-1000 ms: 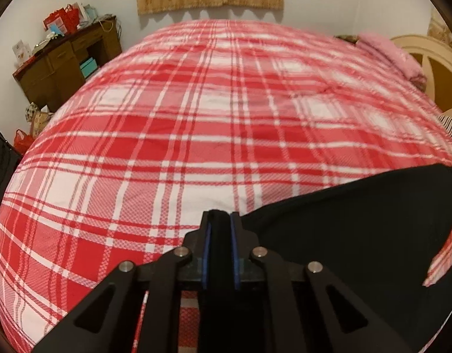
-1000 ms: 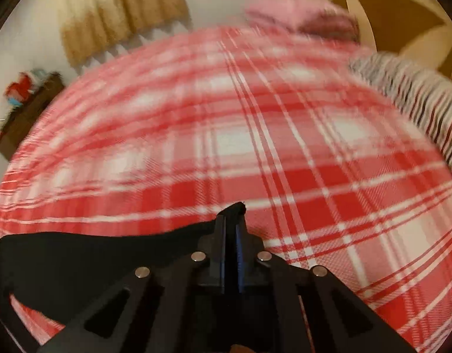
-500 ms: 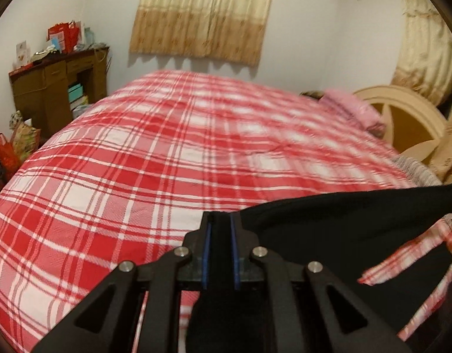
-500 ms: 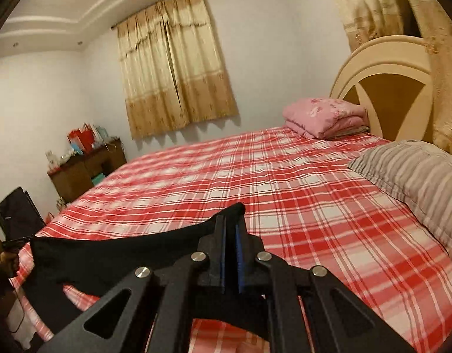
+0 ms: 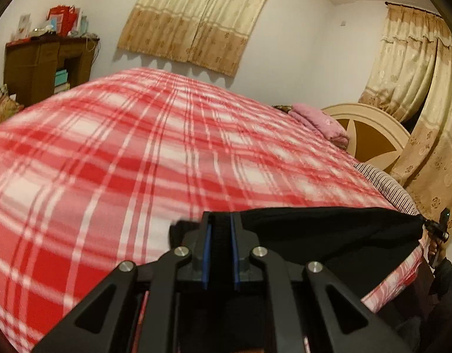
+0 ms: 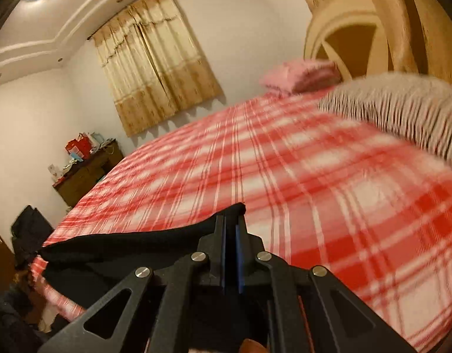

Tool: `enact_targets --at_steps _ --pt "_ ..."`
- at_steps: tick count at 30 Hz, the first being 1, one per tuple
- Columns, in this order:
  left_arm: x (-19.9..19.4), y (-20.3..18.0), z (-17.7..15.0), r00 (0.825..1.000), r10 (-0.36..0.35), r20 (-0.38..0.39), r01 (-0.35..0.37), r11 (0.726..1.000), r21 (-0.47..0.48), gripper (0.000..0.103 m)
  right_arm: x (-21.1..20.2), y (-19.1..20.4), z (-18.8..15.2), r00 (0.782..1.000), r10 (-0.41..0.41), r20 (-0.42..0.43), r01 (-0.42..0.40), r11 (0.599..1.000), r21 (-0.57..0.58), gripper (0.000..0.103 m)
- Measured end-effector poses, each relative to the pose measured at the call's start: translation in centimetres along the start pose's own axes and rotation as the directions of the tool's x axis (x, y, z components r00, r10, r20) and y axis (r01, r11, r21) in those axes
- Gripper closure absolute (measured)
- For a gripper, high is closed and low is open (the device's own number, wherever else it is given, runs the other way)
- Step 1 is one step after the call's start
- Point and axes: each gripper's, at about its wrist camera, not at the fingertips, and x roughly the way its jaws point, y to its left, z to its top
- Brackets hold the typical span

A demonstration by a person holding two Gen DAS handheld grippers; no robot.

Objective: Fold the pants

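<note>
Pants [image 5: 329, 235] hang stretched between my left gripper [image 5: 220, 229] and right gripper [image 6: 231, 229], each clamped on an edge, toward six o'clock of the plaid bed [image 5: 167, 161]; no fold laid down yet, I judge; laying flat and creasing remain.

The bed [image 5: 172, 158] was covered by a red-and-white plaid sheet [image 6: 329, 182] spread flat across its whole top. At the headboard [image 5: 370, 135] end lay a folded pink blanket [image 5: 320, 120], just beside the headboard. Nearer the bed's front edge, also along the headboard side, rested a grey striped pillow [image 6: 402, 111]. Black pants [image 5: 343, 235] hung stretched over the front edge of the bed; whether they touched the sheet could not be told.
</note>
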Motion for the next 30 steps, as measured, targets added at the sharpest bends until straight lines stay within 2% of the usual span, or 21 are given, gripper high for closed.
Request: enact_targets --at_steps 9,13,15,17,18,19,21,22,23,25,28,30 --pt "-1.2 0.4 -2.7 1.000 0.001 -0.024 0.000 0.999 0.048 0.087 -0.9 -1.9 -3.4 0.991 -0.048 -0.129 0.050 0.999 0.017 0.097" --pt "-2.4 1.0 -3.6 0.999 0.022 -0.041 -0.018 0.996 0.089 0.080 -1.1 -1.6 -4.7 0.978 -0.084 -0.193 0.082 0.996 -0.019 0.097" --pt "-3.3 1.3 -4.0 0.999 0.031 -0.044 -0.027 0.994 0.105 0.075 -1.7 -1.6 -4.8 0.977 -0.088 -0.197 0.085 0.996 -0.021 0.097" --pt "-4.1 1.6 -4.3 0.997 0.063 -0.039 -0.058 0.992 0.113 0.060 -2.2 -1.6 -4.9 0.975 -0.095 -0.202 0.092 0.996 -0.020 0.097" --pt "-4.5 2.0 -4.4 0.996 0.084 -0.030 -0.080 0.991 0.110 0.056 -2.4 -1.6 -5.0 0.974 -0.100 -0.204 0.098 0.995 -0.024 0.097" --pt "-4.9 2.4 -4.5 0.994 0.105 -0.024 -0.102 0.989 0.103 0.053 -2.6 -1.5 -5.0 0.972 -0.108 -0.207 0.105 0.994 -0.028 0.094" --pt "-5.7 3.5 -4.7 0.990 0.143 -0.011 -0.141 0.987 0.076 0.054 -2.8 -1.4 -5.1 0.965 -0.142 -0.219 0.136 0.990 -0.040 0.077" --pt "-6.0 3.8 -4.8 0.988 0.152 -0.007 -0.151 0.986 0.067 0.054 -2.8 -1.5 -5.1 0.960 -0.166 -0.224 0.161 0.986 -0.044 0.052" --pt "-6.3 4.2 -4.9 0.986 0.165 -0.001 -0.165 0.985 0.056 0.054 -3.0 -1.7 -5.1 0.956 -0.189 -0.223 0.184 0.982 -0.043 0.043" --pt "-6.9 4.5 -4.7 0.986 0.166 0.011 -0.166 0.986 0.032 0.054 -3.9 -2.1 -5.0 0.960 -0.187 -0.206 0.189 0.982 -0.011 0.043" --pt "-7.4 3.2 -4.2 0.989 0.145 0.030 -0.146 0.989 0.037 0.054 -6.1 -2.0 -4.2 0.965 -0.225 -0.134 0.230 0.973 0.023 0.043" --pt "-7.3 1.8 -3.9 0.991 0.131 0.026 -0.132 0.989 0.060 0.048 -7.6 -0.4 -3.4 0.963 -0.262 -0.068 0.264 0.964 0.028 0.043"
